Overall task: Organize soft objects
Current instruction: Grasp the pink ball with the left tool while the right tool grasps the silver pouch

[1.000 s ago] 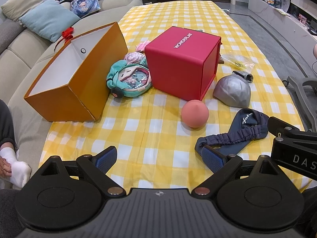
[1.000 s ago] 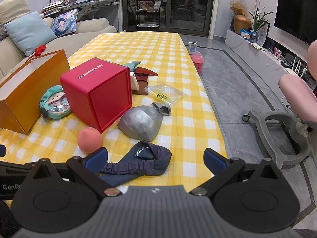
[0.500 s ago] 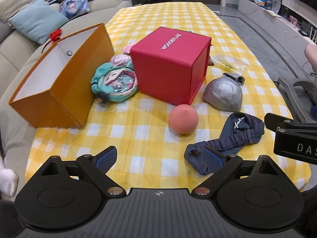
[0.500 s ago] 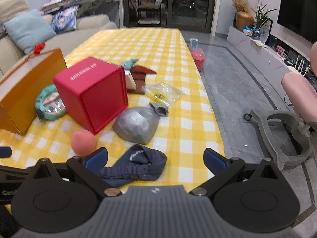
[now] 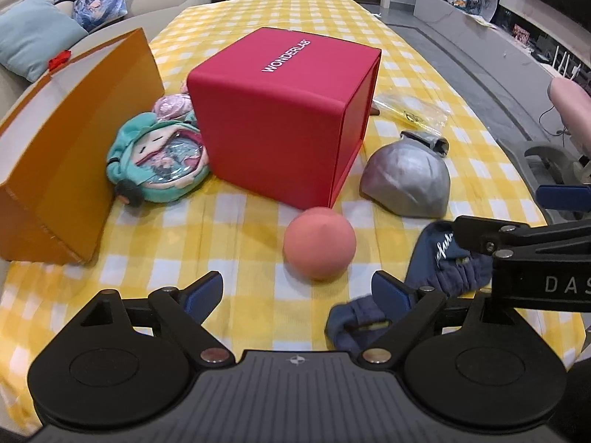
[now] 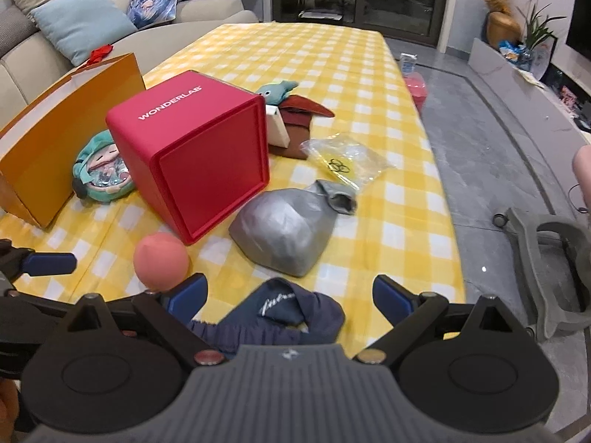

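Observation:
A pink ball point(image 5: 320, 247) lies on the yellow checked table point(image 5: 236, 236), just ahead of my open left gripper point(image 5: 301, 291). A navy headband point(image 6: 291, 313) lies between the fingers of my open right gripper point(image 6: 290, 295), low over the table's near edge; it also shows in the left wrist view point(image 5: 439, 262). A silver soft pouch point(image 6: 286, 232) sits beyond it. A teal plush doll point(image 5: 159, 158) lies between the orange box point(image 5: 74, 136) and the red WONDERLAB box point(image 5: 280, 114). Both grippers are empty.
A clear plastic bag point(image 6: 345, 162), a brown cloth item point(image 6: 301, 122) and a small teal plush point(image 6: 280, 90) lie behind the red box. A sofa with cushions point(image 6: 81, 18) stands at the left. A grey chair base point(image 6: 546, 254) is on the floor at the right.
Both grippers have moved forward and lower toward the table. The pink ball now sits nearer my left gripper, and the headband lies between my right gripper's fingers.

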The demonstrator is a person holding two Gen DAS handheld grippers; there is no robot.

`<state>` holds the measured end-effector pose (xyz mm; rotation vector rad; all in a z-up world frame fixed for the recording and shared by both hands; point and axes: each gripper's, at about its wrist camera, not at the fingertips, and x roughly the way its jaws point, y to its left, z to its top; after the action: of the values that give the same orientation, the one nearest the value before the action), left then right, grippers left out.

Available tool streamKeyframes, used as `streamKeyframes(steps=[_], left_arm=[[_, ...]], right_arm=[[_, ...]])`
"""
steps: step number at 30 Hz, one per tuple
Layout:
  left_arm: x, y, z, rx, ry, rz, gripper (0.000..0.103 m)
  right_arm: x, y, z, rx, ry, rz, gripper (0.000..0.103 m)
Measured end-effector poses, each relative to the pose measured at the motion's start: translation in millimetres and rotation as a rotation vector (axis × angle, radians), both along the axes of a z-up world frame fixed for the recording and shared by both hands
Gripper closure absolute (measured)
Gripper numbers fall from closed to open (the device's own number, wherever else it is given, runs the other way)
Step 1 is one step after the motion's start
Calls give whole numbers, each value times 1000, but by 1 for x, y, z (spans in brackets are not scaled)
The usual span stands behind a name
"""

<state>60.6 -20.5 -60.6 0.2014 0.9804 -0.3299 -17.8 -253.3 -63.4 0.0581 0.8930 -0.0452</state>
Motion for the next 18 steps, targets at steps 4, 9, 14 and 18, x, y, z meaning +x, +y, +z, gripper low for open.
streamKeyframes(steps=[4, 9, 14, 18], left_arm=[[12, -2, -8, -4, -9, -4, 0], [23, -1, -15, -40, -23, -3, 0], [28, -10, -23, -23, -48, -55, 6], [32, -16, -33, -35, -22, -84, 18]], right_arm=[[19, 1, -8, -7, 18, 22, 9], [42, 1, -16, -21, 36, 48, 9], [64, -3, -24, 7, 55, 51, 12], [82, -6, -33, 40, 91, 48, 17]])
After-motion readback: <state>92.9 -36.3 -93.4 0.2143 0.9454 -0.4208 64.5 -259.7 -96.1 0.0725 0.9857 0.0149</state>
